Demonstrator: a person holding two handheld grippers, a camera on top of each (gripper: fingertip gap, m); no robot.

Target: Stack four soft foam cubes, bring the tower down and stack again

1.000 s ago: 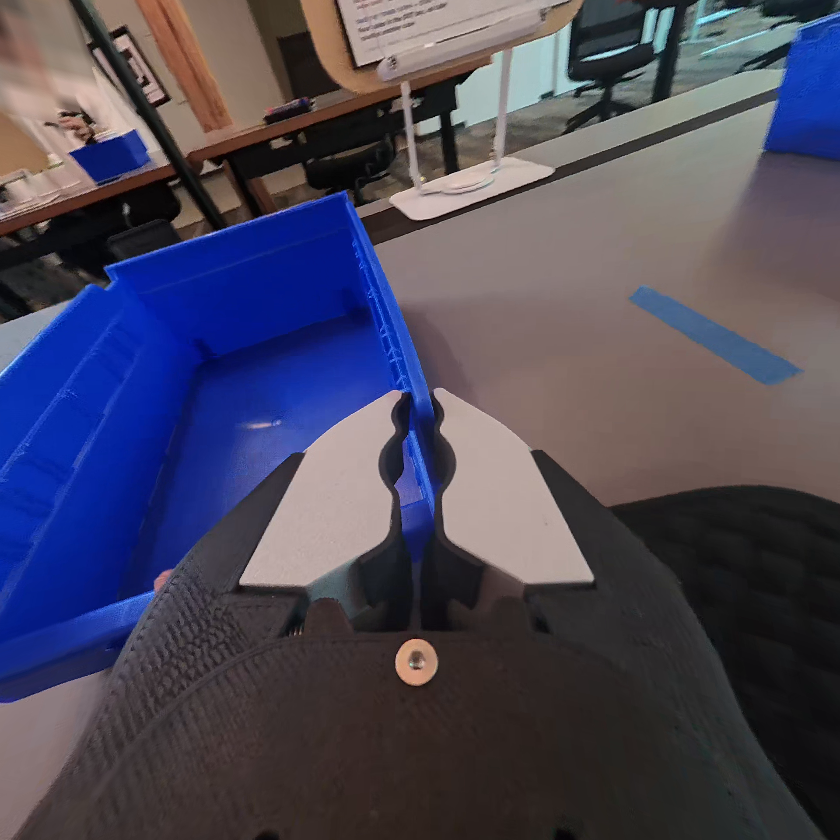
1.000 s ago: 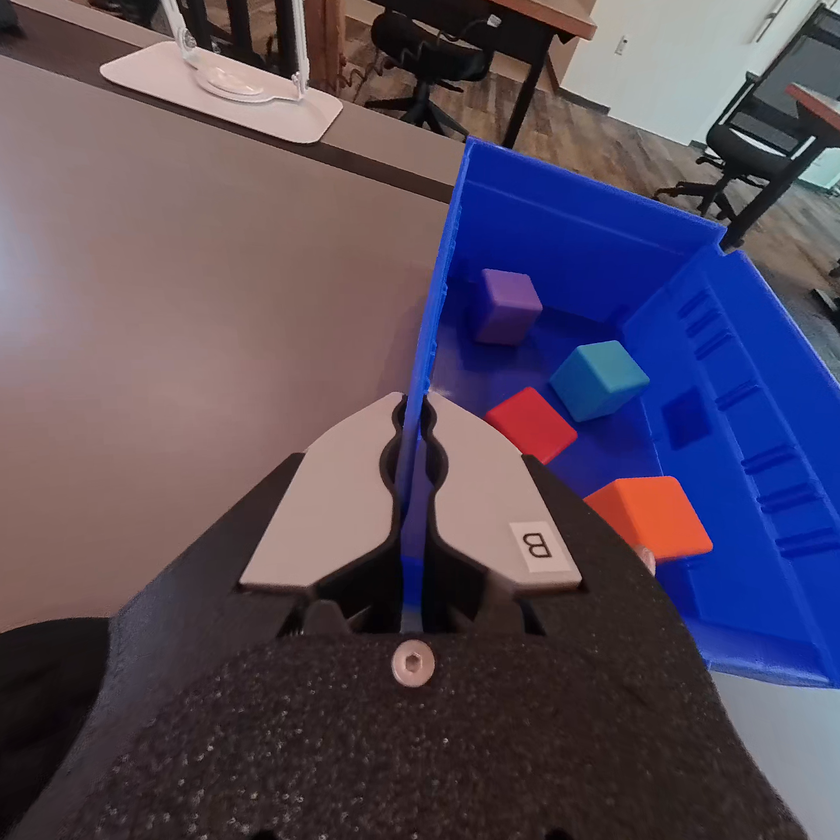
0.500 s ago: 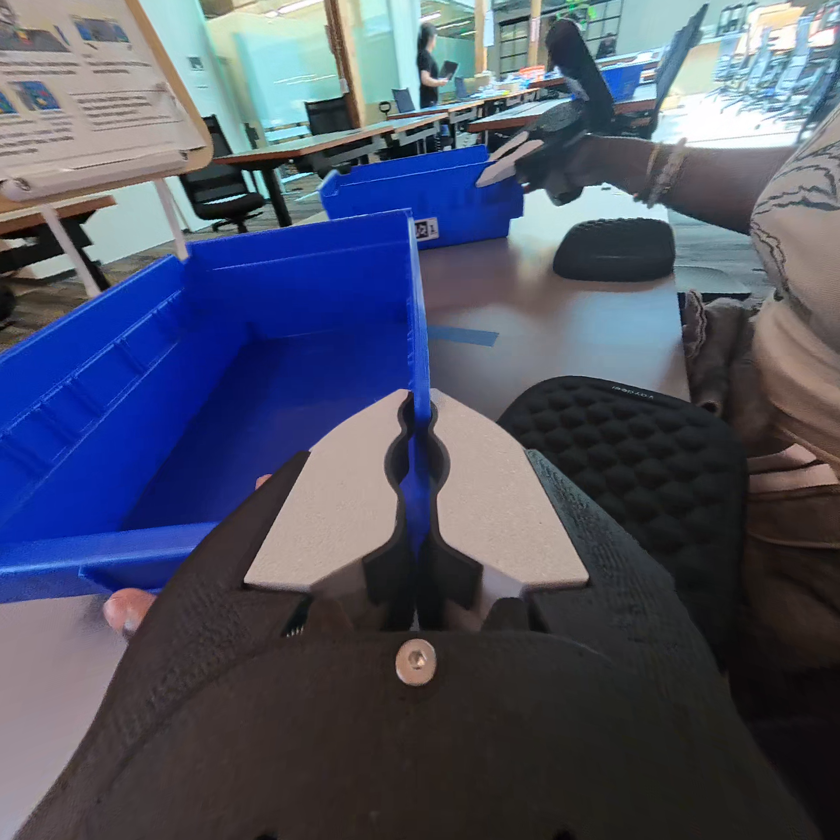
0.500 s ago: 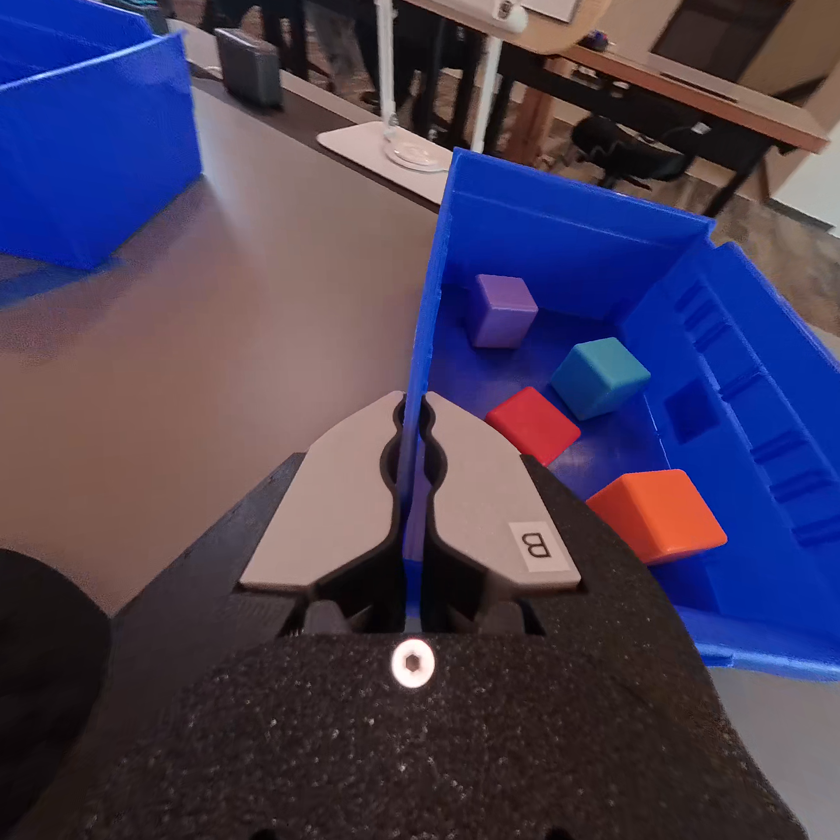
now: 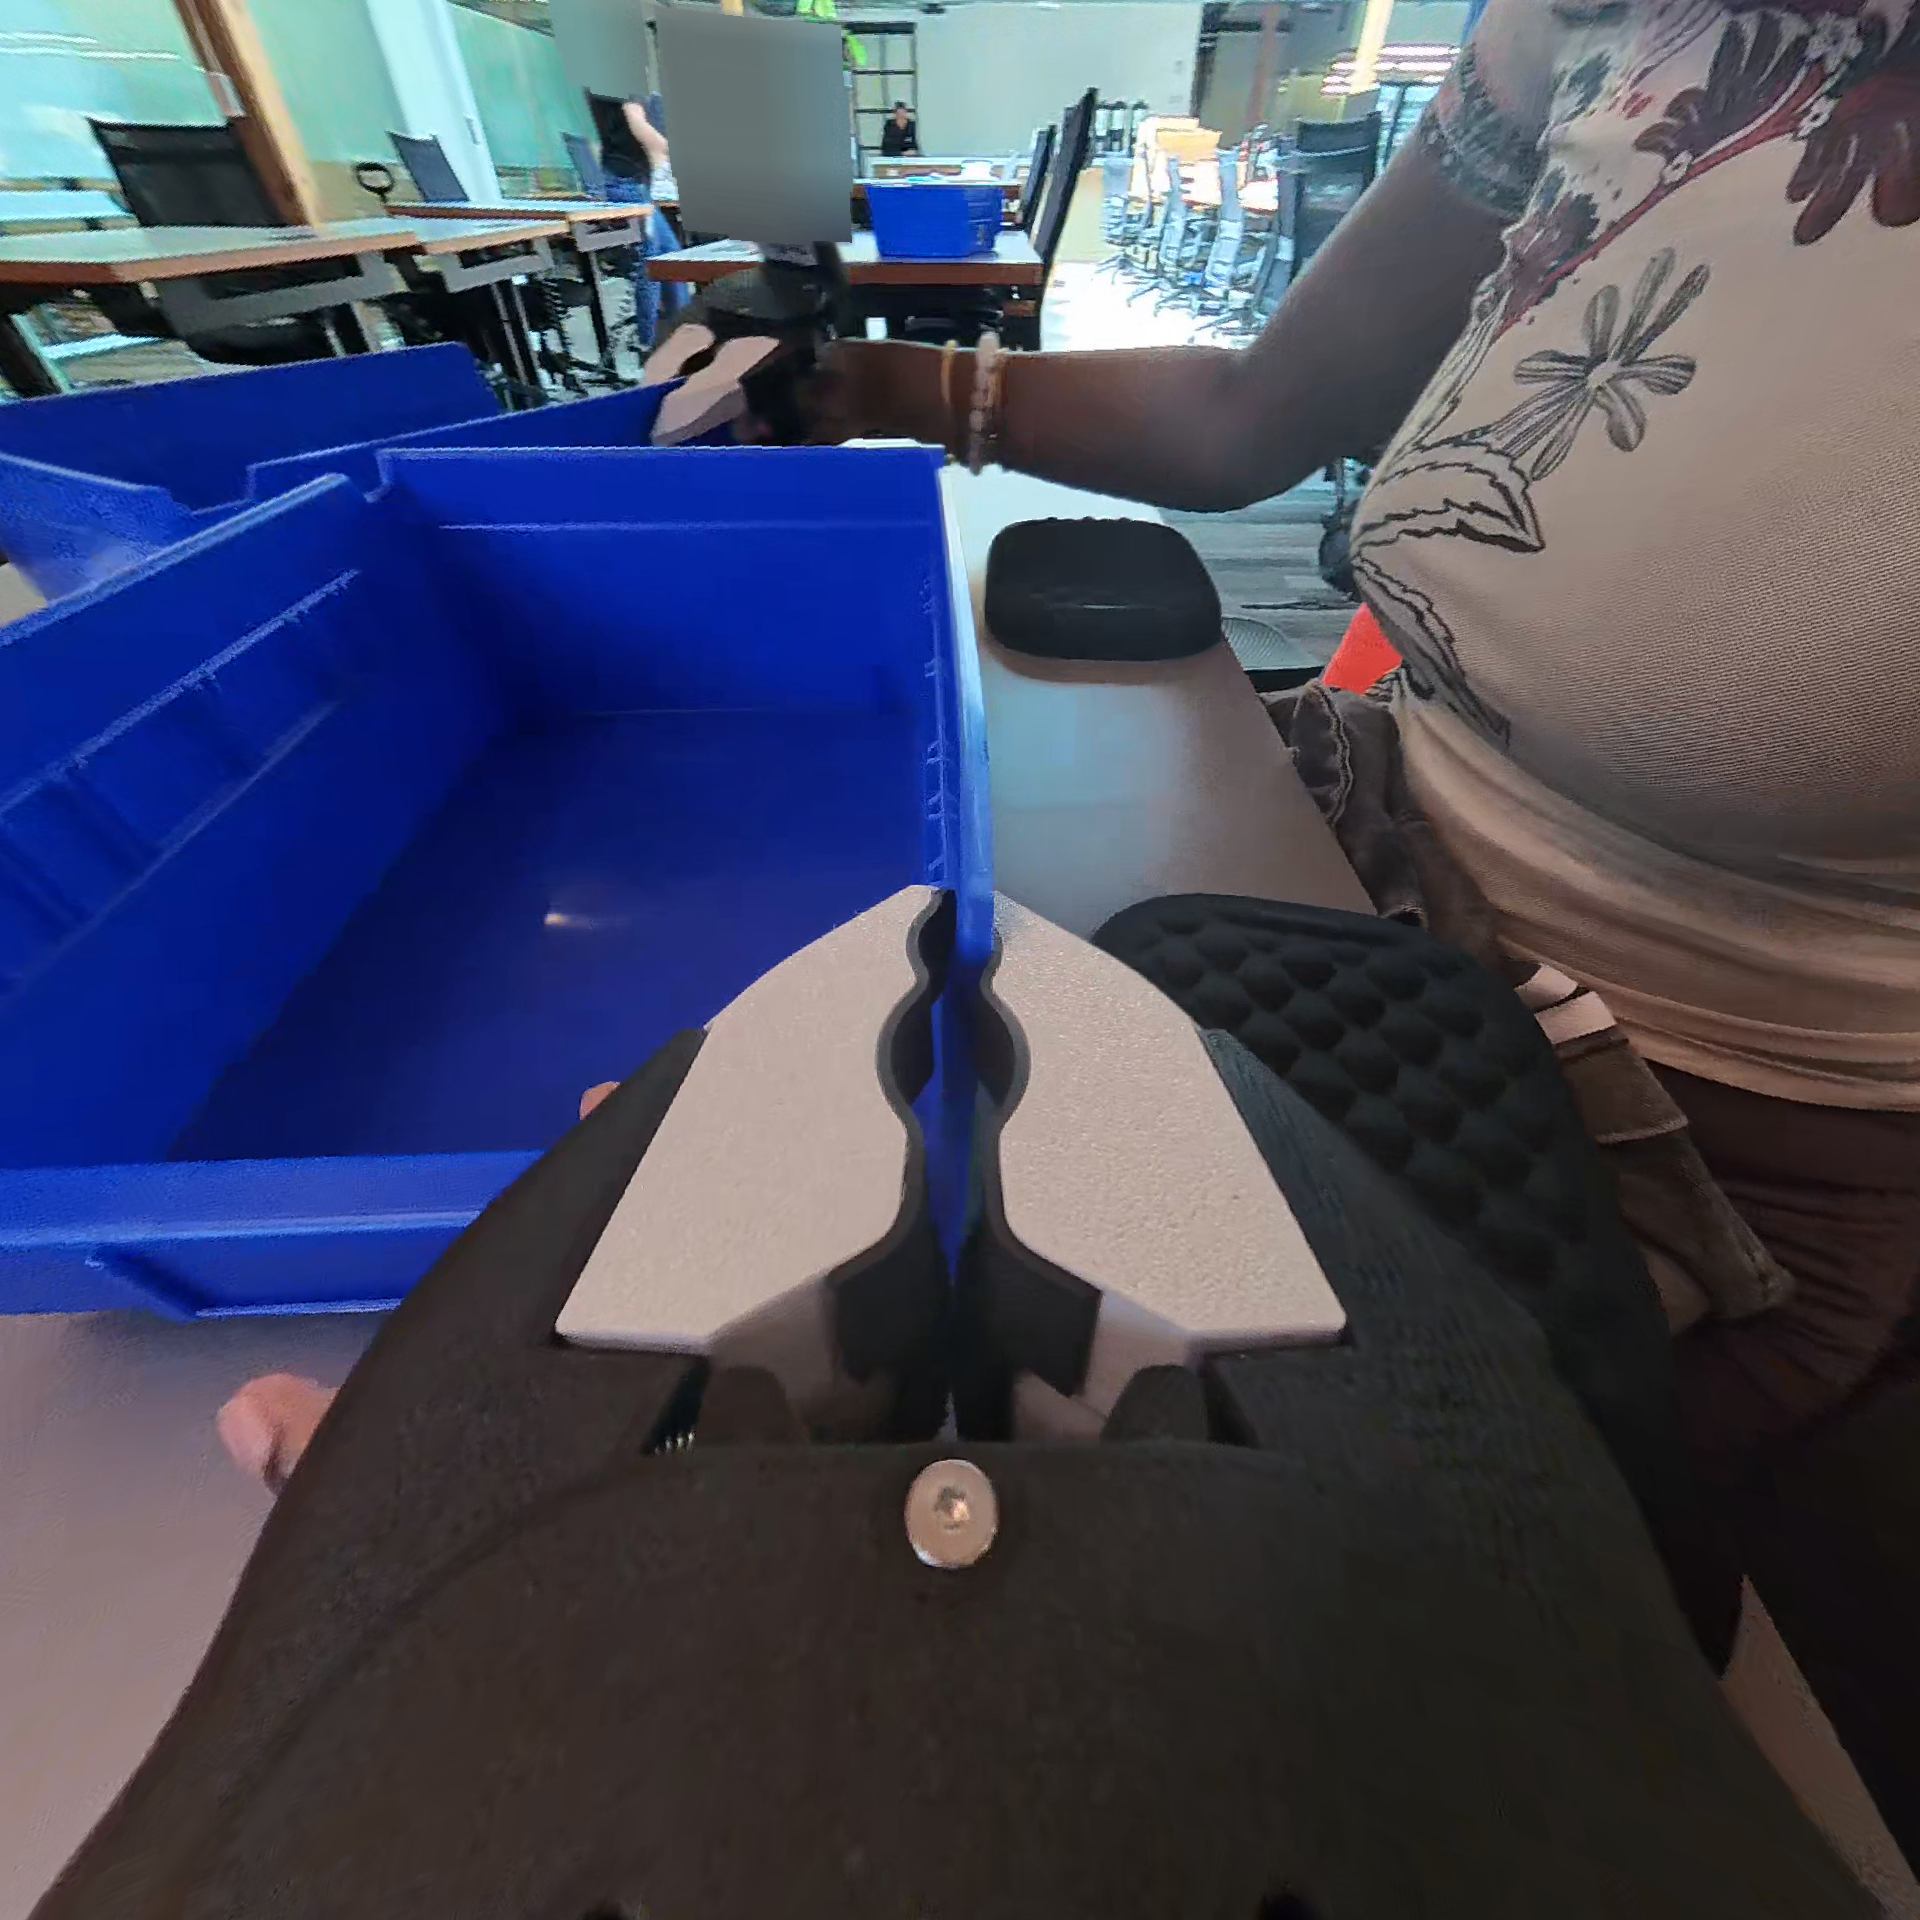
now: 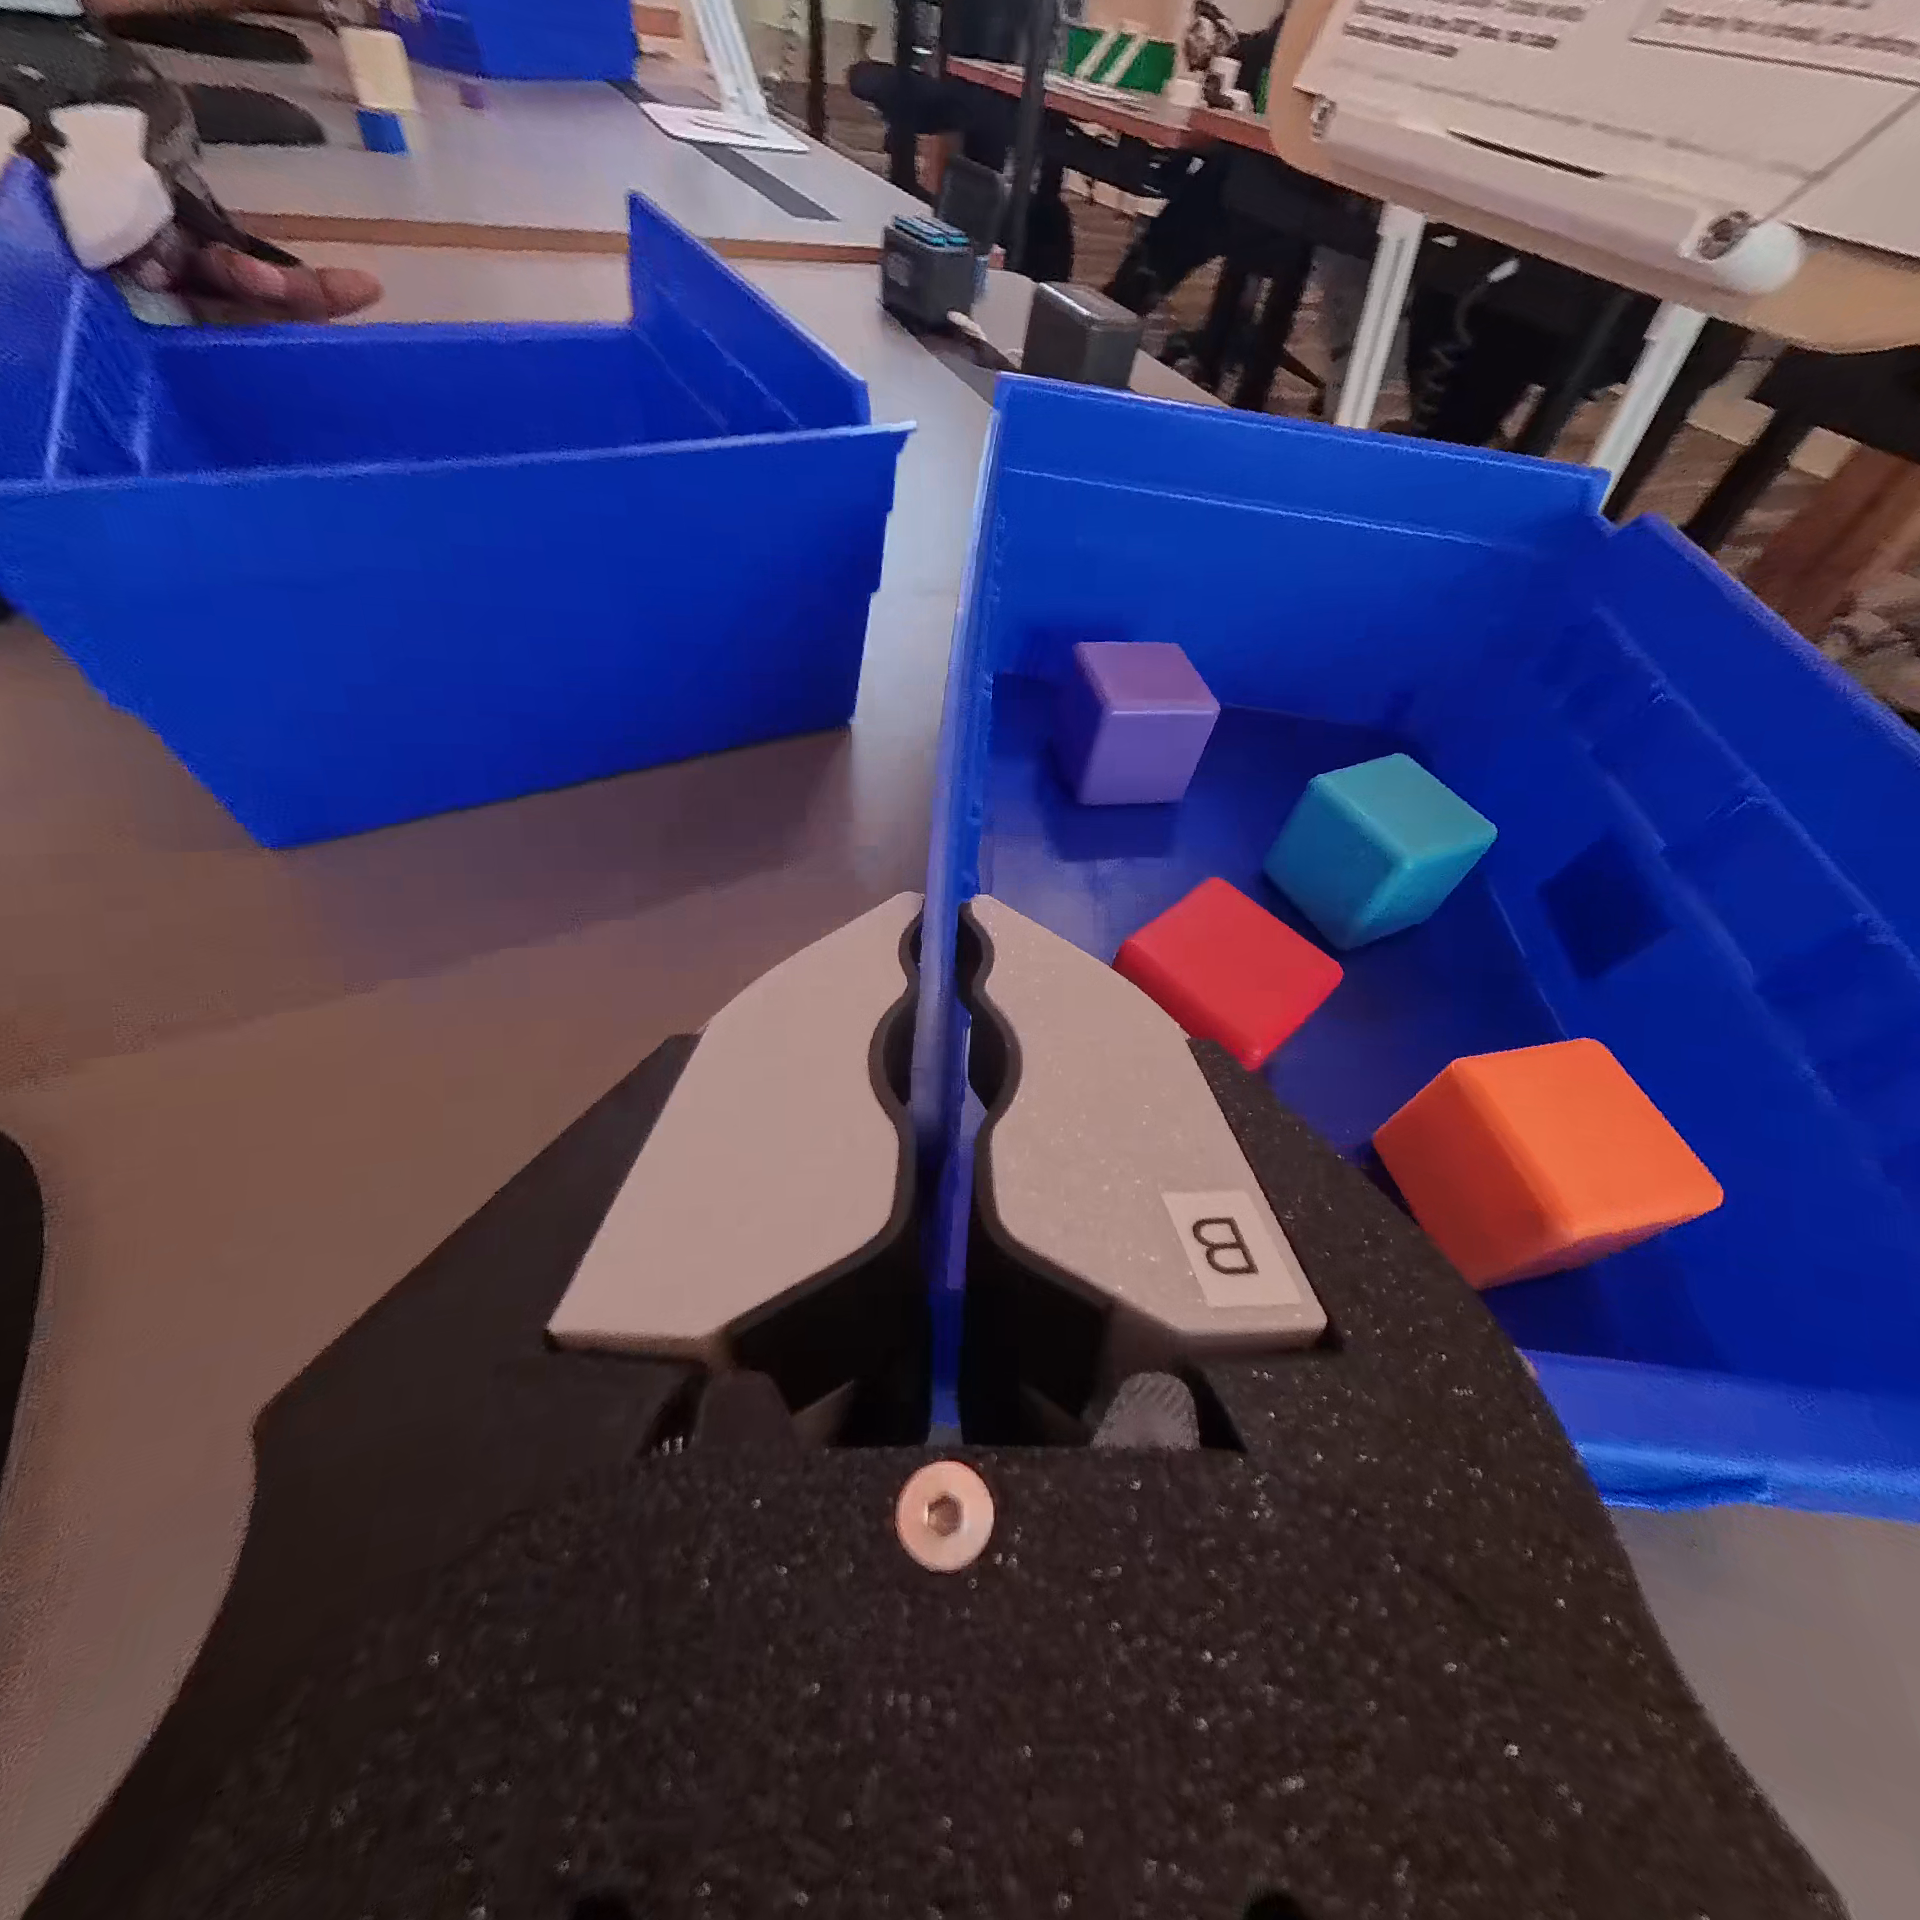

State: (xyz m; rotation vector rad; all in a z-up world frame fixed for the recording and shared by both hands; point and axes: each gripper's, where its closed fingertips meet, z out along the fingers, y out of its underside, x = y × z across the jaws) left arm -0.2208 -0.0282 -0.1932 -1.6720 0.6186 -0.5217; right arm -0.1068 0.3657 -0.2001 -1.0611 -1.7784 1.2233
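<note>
Clearly both tools are clamped on bin walls, the left tool (image 5: 961, 935) on the empty blue bin (image 5: 468, 831) and the right tool (image 6: 940, 920) on the cube bin (image 6: 1299, 488), so a jerk could tumble the orange cube (image 6: 1538, 1153).

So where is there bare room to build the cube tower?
The grey table left of the cube bin, in front of the empty bin, is bare. Inside the cube bin it is crowded: purple cube, teal cube, red cube, orange cube.

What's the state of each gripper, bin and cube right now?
left gripper: shut on empty bin's wall
right gripper: shut on cube bin's wall
empty bin: upright, nothing inside
cube bin: upright, holds four loose cubes
purple cube: flat, unstacked
teal cube: unstacked
red cube: unstacked
orange cube: tilted, unstacked
</note>
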